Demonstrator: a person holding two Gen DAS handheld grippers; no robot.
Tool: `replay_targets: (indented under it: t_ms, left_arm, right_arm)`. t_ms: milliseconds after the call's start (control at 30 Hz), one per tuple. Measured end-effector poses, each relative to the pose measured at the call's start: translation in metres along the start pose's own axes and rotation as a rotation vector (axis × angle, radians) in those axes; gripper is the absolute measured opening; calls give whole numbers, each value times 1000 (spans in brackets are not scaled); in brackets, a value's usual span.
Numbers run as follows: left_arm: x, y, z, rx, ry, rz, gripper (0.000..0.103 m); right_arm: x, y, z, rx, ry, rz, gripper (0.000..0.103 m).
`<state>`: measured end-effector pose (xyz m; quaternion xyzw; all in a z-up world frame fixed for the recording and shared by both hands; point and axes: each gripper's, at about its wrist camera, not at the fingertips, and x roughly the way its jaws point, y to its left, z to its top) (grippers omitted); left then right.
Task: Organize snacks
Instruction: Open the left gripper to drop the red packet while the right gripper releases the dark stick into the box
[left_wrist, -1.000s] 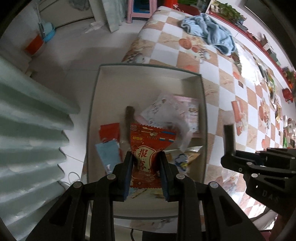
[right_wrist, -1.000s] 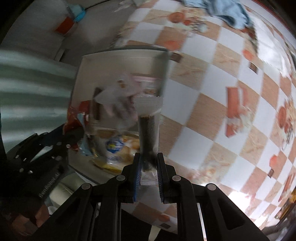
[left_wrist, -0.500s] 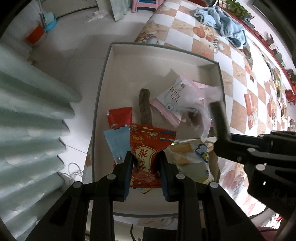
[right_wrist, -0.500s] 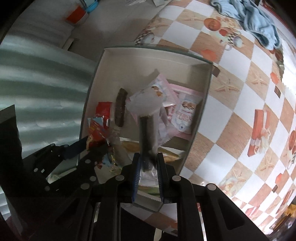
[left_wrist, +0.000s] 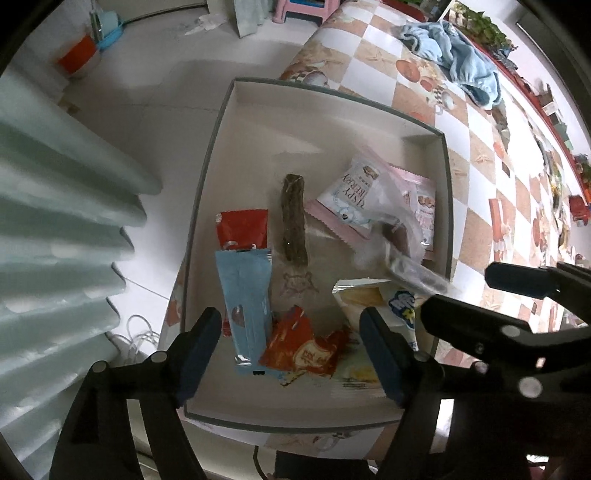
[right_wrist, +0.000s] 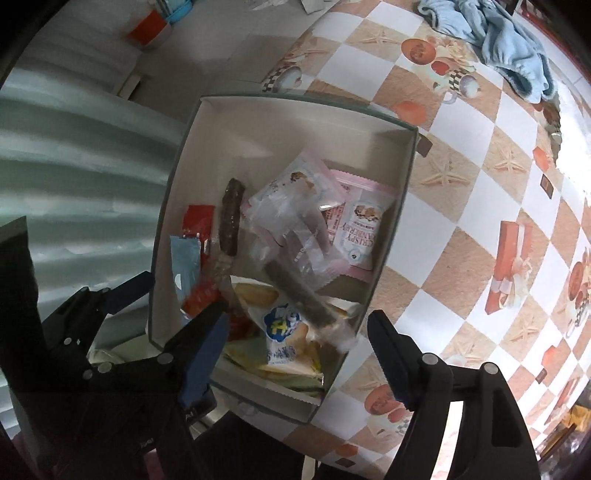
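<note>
Snacks lie heaped in a shallow white cardboard box (left_wrist: 221, 122) with a grey rim, set at the edge of a glossy checkered worktop (right_wrist: 461, 206). Inside are a crumpled red foil packet (left_wrist: 301, 350), a flat light-blue wrapper (left_wrist: 245, 299), a small red sachet (left_wrist: 242, 232), a rough dark-brown bar (left_wrist: 293, 219), pink-and-white biscuit pouches (left_wrist: 354, 195) and a yellow-and-white bag (right_wrist: 280, 328). A second dark bar in clear crinkly film (right_wrist: 295, 288) lies slanted over the bag, blurred. The left claw (left_wrist: 291, 339) hangs over the red packet, jaws spread and empty; the right claw (right_wrist: 295, 338) is likewise wide apart, gripping nothing. A rumpled blue towel (left_wrist: 458, 55) sits farther along the worktop.
</note>
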<state>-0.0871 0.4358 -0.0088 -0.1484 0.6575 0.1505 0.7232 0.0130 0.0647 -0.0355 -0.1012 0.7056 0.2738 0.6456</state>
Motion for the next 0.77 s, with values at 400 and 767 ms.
replay_targets:
  t_ms: [400, 767]
  left_arm:
    - [-2, -6, 0, 28, -4, 43, 90]
    - [-15, -12, -4, 57, -87, 125, 90]
  right_arm:
    - [-9, -17, -11, 62, -9, -15, 103]
    - [-19, -33, -24, 80, -23, -9, 103]
